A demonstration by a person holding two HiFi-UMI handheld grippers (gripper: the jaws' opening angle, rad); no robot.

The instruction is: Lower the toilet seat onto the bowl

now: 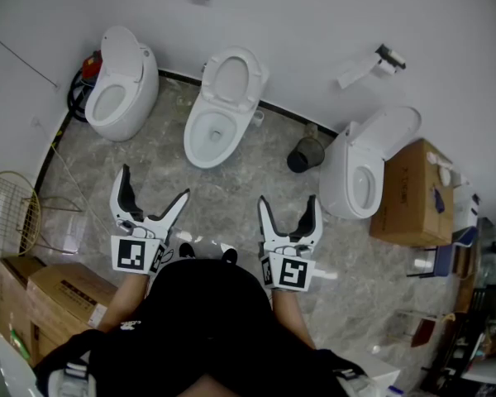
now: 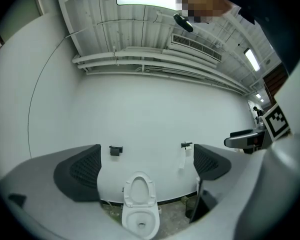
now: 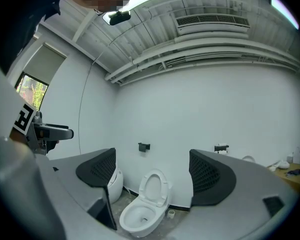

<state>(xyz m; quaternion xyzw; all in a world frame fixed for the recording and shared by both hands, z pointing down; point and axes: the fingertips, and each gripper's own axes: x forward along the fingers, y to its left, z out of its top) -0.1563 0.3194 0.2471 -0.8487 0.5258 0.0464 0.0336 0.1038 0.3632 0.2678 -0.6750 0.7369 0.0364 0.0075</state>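
Observation:
The middle white toilet (image 1: 215, 126) stands against the far wall with its seat (image 1: 231, 79) raised upright against the back. Both grippers hover well short of it, above the marble floor. My left gripper (image 1: 153, 187) is open with nothing between its fingers, and my right gripper (image 1: 288, 203) is open and empty too. In the left gripper view the toilet (image 2: 139, 211) shows low between the wide-apart pads (image 2: 80, 171), its seat (image 2: 139, 191) up. In the right gripper view the same toilet (image 3: 144, 209) sits between the pads (image 3: 210, 176), seat (image 3: 155, 188) up.
A second toilet (image 1: 120, 85) stands at the left and a third (image 1: 365, 168) at the right. A dark bucket (image 1: 304, 154) sits between the middle and right ones. A cardboard box (image 1: 417, 193) lies far right, more boxes (image 1: 58, 300) and a wire basket (image 1: 12, 213) at the left.

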